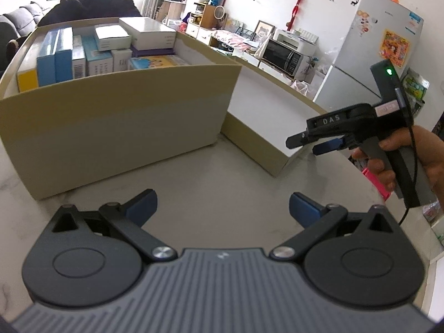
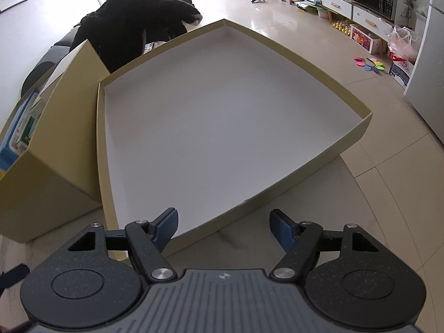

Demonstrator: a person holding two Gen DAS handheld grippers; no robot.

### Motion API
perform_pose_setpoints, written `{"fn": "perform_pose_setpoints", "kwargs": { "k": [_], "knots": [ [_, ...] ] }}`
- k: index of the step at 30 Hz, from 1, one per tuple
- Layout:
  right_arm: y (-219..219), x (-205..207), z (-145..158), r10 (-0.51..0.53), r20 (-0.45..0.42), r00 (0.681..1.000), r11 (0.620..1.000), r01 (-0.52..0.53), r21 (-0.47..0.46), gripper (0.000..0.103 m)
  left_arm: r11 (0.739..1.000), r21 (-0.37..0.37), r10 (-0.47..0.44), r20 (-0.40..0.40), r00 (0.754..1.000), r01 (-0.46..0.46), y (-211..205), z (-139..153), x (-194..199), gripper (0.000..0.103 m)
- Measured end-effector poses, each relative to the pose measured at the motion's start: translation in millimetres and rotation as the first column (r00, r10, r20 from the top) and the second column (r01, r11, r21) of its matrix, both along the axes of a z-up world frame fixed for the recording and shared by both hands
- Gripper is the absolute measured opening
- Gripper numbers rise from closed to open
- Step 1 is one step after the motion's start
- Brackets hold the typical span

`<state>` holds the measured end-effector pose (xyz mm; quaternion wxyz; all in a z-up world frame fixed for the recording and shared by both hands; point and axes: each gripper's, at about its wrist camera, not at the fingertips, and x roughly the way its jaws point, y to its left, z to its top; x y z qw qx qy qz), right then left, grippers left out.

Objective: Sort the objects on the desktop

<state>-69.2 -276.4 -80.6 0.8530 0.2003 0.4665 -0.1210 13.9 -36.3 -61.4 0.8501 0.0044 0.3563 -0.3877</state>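
Already the small coloured cartons (image 1: 91,52) stand packed inside the tall tan cardboard box (image 1: 116,122); beside it lies the shallow white-lined lid (image 2: 222,127), both claws, left (image 1: 223,208) and right (image 2: 223,226), released above the desk (image 1: 222,172).

1. My left gripper (image 1: 223,206) looks like matt black plastic, with ribbed grey housing, shiny metal pivot pins and textured blue pads (image 1: 304,208).
2. The deep box (image 1: 116,127), centre left, reads as smooth matt tan cardboard.
3. The shallow tray (image 2: 104,149) has tan card walls and a matt white paper-like floor.
4. The tabletop (image 1: 216,194) looks like smooth, faintly veined stone.
5. The small cartons (image 1: 63,55) at upper left look like glossy printed card.
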Motion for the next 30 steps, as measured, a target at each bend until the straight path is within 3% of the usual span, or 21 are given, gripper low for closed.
{"fn": "perform_pose_setpoints", "kwargs": {
  "k": [30],
  "knots": [
    [-10.5,-70.9,7.6,0.050,0.018,0.999,0.993,-0.052,0.106,0.076,0.995,0.036,-0.088,-0.033,0.996,0.089,-59.6,-8.0,-8.6,0.103]
  ]
}}
